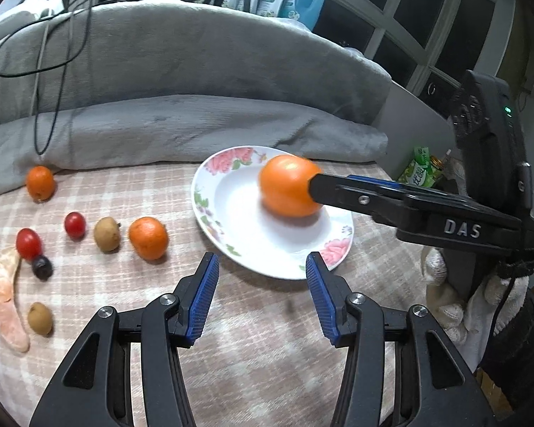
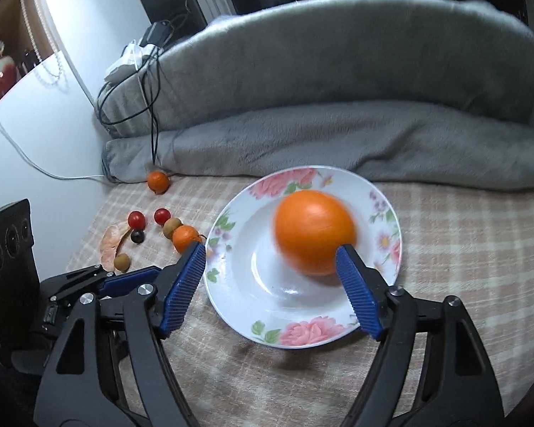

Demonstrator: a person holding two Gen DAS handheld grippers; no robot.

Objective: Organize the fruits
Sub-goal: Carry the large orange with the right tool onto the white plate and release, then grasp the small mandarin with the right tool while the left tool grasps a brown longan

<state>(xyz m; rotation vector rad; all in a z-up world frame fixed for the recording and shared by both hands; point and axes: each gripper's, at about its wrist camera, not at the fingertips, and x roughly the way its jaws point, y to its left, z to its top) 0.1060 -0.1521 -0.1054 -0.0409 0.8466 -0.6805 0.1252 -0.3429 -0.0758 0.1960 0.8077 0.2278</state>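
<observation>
1 orange over plate | right hand-held gripper spread apart, right pad beside it | left hand-held gripper apart, empty

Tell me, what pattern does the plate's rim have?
Pink flowers with green leaves on the white plate; clearest in the right wrist view.

Glossy glazed plate, floral print on the rim, catching the light. The orange looks smooth with a soft sheen. Left tongs: matt black plastic, ribbed blue pads, shiny metal rivets. Plush grey blanket behind, and a woven checked cloth, slightly fuzzy, underneath.
</observation>
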